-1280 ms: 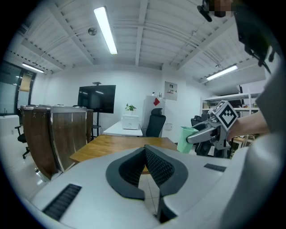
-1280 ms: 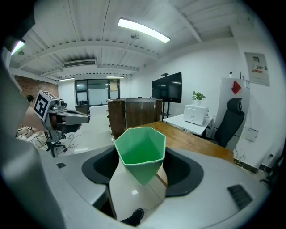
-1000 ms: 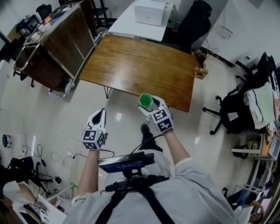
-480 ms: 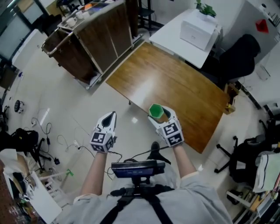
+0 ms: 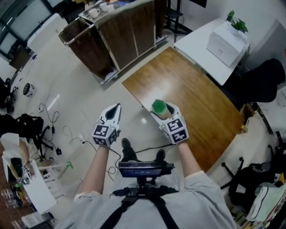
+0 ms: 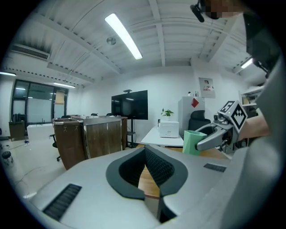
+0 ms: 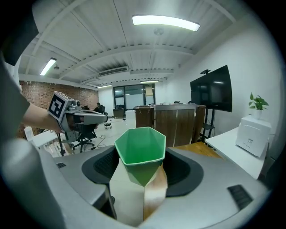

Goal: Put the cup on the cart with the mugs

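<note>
A green hexagonal cup [image 5: 158,106] sits upright between the jaws of my right gripper [image 5: 161,110], which is shut on it; its open mouth [image 7: 140,145] fills the right gripper view. My left gripper [image 5: 115,108] is held level beside it, tips together, holding nothing. From the left gripper view the cup [image 6: 193,142] shows to the right, in the other gripper's jaws. The dark wooden cart [image 5: 125,40] stands ahead on the floor, with white mugs [image 5: 94,12] on its top. The cart [image 7: 172,118] lies straight ahead past the cup.
A wooden table [image 5: 192,96] runs along my right, its corner just under the cup. Behind it stands a white table [image 5: 201,49] with a white box [image 5: 225,36] and a plant. Cables [image 5: 53,129] and gear lie on the floor at left. Office chairs stand at right.
The view has swung and advanced: the cart has shifted from the upper left toward the top centre and looks nearer. Both grippers keep their pose; the cup stays held.
</note>
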Demonstrator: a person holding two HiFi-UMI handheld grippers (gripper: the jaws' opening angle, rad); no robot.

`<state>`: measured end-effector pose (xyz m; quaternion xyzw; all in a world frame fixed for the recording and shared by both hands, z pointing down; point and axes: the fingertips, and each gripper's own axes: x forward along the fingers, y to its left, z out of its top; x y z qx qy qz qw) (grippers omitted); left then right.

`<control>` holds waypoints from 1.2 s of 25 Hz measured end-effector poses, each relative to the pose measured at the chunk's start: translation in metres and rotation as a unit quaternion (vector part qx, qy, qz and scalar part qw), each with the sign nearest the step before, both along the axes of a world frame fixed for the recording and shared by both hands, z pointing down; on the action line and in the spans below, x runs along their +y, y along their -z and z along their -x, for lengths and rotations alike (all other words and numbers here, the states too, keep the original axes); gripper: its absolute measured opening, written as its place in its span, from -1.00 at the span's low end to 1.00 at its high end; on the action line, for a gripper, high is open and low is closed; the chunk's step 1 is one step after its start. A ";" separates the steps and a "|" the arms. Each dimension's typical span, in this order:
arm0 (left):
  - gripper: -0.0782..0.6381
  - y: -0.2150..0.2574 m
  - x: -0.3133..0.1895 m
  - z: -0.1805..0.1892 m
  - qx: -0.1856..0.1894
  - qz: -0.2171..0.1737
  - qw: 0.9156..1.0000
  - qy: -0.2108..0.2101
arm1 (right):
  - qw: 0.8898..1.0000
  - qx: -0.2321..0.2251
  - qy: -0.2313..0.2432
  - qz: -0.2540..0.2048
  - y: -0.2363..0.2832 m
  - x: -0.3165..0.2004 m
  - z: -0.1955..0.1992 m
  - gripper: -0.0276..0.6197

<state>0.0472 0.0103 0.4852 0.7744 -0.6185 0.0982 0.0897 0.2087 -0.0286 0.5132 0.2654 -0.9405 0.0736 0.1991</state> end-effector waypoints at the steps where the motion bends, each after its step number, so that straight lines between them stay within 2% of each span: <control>1: -0.77 0.001 -0.004 0.008 0.002 0.001 1.000 0.002 | 1.000 -0.001 0.002 -0.003 0.001 -0.004 0.010 0.07; 4: -0.77 -0.005 -0.016 0.039 -0.005 -0.001 1.000 0.000 | 1.000 0.002 0.001 -0.003 0.001 -0.013 0.038 0.07; 11: -0.77 -0.001 -0.046 0.118 0.003 0.000 1.000 -0.021 | 1.000 0.015 -0.018 0.009 -0.005 -0.040 0.116 0.07; 20: -0.77 0.016 -0.078 0.229 -0.005 -0.011 0.999 -0.044 | 0.999 -0.005 -0.045 0.009 0.012 -0.074 0.224 0.07; 25: -0.77 0.022 -0.100 0.270 0.003 -0.014 0.999 -0.046 | 0.999 0.001 -0.042 0.009 0.016 -0.097 0.267 0.07; 30: -0.77 0.027 -0.138 0.299 0.013 -0.015 0.999 -0.041 | 0.999 -0.001 -0.033 0.009 0.022 -0.141 0.301 0.07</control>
